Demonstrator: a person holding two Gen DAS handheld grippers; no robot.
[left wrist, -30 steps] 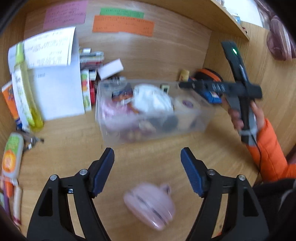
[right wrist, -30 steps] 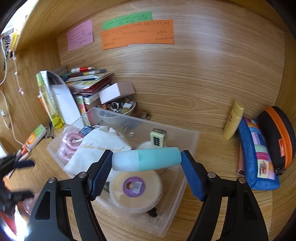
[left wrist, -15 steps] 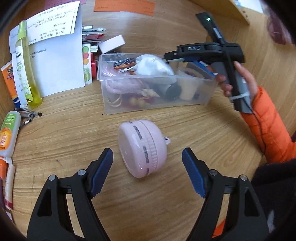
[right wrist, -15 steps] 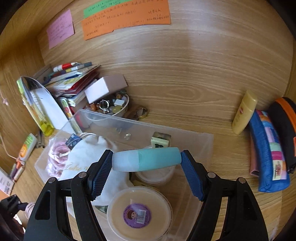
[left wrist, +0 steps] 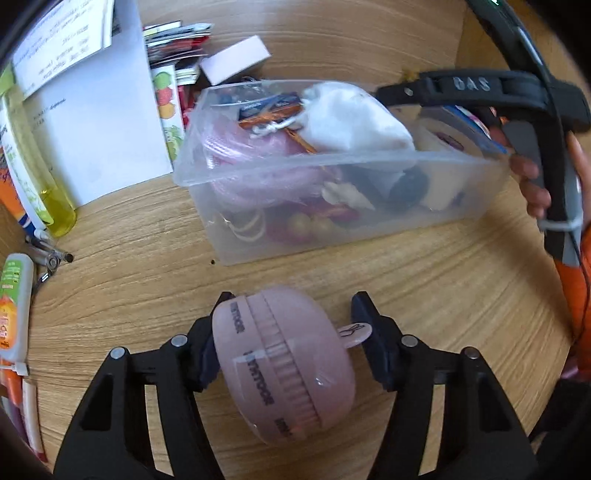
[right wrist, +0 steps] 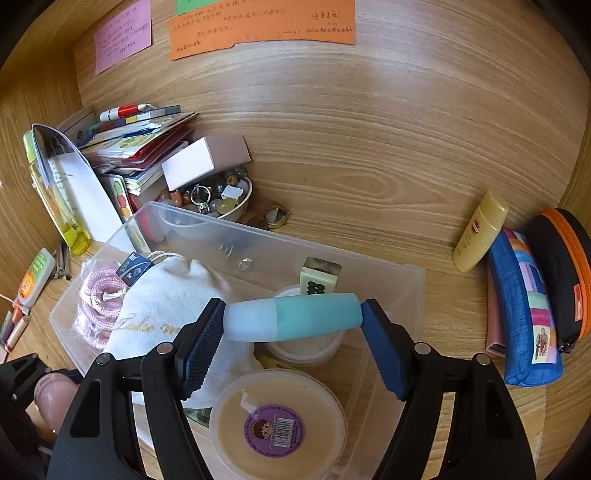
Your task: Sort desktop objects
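A pink round case (left wrist: 284, 363) lying on the wooden desk (left wrist: 424, 280) is straddled by the closing left gripper (left wrist: 286, 338), while a teal tube (right wrist: 293, 316) is pinched endwise in the right gripper (right wrist: 293, 325) above the clear plastic bin (right wrist: 388, 280).

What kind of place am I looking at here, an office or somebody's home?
Most likely a personal study desk set in a wooden alcove at home. Handwritten sticky notes hang on the wood back panel, a stack of booklets sits in the corner, and a clear plastic bin holds toiletries and trinkets.
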